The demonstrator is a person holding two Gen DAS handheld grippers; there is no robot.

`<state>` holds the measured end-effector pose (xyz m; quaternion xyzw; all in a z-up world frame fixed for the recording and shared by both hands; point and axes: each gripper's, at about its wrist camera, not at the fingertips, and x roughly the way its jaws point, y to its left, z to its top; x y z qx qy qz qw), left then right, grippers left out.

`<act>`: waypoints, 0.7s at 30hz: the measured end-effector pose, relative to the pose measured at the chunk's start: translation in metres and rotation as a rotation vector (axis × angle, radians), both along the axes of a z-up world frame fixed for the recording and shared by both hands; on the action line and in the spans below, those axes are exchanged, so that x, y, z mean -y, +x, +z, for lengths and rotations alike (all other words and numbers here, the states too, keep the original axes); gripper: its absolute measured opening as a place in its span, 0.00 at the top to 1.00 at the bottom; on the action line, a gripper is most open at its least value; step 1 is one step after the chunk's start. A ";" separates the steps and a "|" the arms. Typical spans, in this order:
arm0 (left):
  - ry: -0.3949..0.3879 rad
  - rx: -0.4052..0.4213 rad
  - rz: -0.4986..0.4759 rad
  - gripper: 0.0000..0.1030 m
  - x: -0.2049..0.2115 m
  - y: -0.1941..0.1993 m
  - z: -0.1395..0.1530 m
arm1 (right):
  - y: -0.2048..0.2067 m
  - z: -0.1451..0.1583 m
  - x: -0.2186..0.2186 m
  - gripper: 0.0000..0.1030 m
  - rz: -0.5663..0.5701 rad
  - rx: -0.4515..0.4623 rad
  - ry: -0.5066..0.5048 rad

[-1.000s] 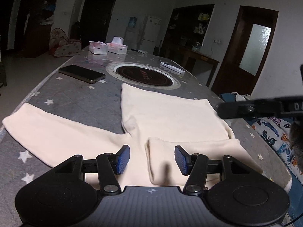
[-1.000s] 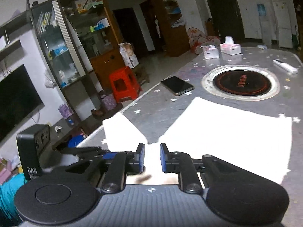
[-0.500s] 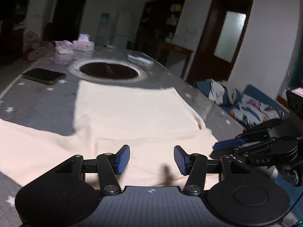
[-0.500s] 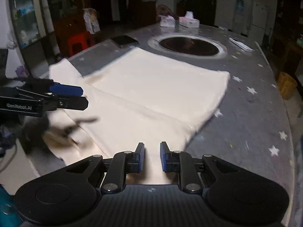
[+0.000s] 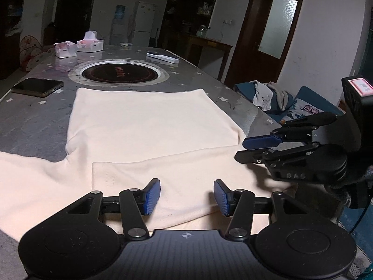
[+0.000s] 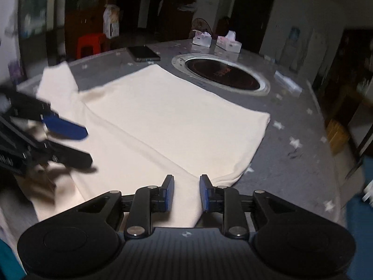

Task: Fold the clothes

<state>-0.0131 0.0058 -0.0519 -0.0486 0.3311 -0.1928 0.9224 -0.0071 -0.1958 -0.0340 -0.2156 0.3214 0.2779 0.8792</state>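
Cream shirt [image 5: 149,126] spread flat on the grey star-print table [image 5: 35,121], body toward the round inset burner [image 5: 117,73], one sleeve folded across the near edge, the other trailing off to the left. Left gripper [image 5: 187,197] low over the folded sleeve, level, pointing along the table, blue pads [image 5: 152,196] wide apart with nothing between them. Right gripper [image 6: 187,192] at the shirt's near right corner, tilted down a little, fingers parted over the fabric edge, gripping nothing. Seen from the left camera, right gripper [image 5: 254,148] side-on at the sleeve's right end, just above the cloth. Phone [image 5: 37,87] left of the shirt; two tissue boxes [image 5: 89,44] at the far end.
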 end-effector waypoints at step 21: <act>-0.066 -0.001 0.091 0.45 -0.001 0.028 0.005 | 0.028 -0.002 0.024 0.63 -0.117 0.055 -0.036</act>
